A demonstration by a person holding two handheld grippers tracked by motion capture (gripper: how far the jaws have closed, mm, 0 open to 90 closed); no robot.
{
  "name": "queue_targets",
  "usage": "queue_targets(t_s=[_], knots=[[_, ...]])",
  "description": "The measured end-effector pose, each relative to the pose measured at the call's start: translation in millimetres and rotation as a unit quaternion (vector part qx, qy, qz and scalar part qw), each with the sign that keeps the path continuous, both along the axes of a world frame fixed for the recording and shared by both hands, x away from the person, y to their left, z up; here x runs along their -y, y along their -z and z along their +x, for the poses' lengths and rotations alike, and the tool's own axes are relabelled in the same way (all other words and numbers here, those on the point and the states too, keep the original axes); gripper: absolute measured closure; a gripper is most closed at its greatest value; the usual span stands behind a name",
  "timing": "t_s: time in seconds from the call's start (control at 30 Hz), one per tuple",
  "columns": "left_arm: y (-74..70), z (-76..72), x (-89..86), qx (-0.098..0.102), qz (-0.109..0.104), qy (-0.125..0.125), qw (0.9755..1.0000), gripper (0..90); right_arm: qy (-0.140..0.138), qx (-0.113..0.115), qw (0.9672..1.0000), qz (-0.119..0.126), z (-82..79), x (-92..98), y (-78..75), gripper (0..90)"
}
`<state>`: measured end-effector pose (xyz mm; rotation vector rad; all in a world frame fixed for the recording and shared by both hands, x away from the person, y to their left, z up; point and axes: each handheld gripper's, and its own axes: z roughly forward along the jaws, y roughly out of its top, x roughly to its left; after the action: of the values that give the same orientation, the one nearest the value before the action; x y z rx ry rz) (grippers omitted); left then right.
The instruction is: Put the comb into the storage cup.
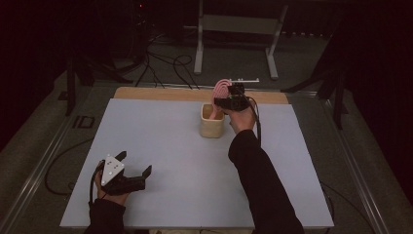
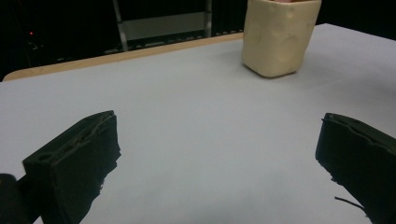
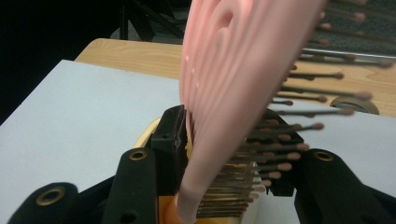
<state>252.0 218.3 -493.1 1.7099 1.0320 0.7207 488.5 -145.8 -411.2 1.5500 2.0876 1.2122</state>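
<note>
A pink hairbrush (image 1: 221, 87) stands upright with its handle down inside a cream cup (image 1: 212, 124) at the far middle of the table. My right gripper (image 1: 220, 102) reaches it from the right. In the right gripper view the brush (image 3: 224, 93) sits between the jaws, its smooth back against one pad and its bristle tips against the other, so my right gripper (image 3: 229, 144) is shut on it above the cup's rim (image 3: 149, 135). My left gripper (image 1: 135, 163) rests open at the table's near left, holding nothing. The left gripper view has its jaws wide apart around bare table (image 2: 215, 158), with the cup (image 2: 280, 37) far ahead.
The white tabletop (image 1: 170, 161) has a wooden strip (image 1: 160, 93) along its far edge, and a ring-shaped object (image 3: 355, 105) lies on that strip. Behind the table, a metal stand (image 1: 234, 29) and cables (image 1: 165, 63) are on the floor.
</note>
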Motion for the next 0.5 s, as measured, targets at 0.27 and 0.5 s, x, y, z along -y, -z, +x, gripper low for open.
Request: queue_targets(t_s=[0.27,0.5], knots=[[0.2,0.2,0.4,-0.001,0.001,0.001,1.0,0.3,-0.013,0.012,0.9998,-0.007,-1.4,0.1,-1.8,46.9],[0.4,0.4,0.6,-0.002,0.002,0.001,1.0,0.3,-0.027,0.019,0.9992,-0.021,-2.2,-0.9,-2.4,41.9]])
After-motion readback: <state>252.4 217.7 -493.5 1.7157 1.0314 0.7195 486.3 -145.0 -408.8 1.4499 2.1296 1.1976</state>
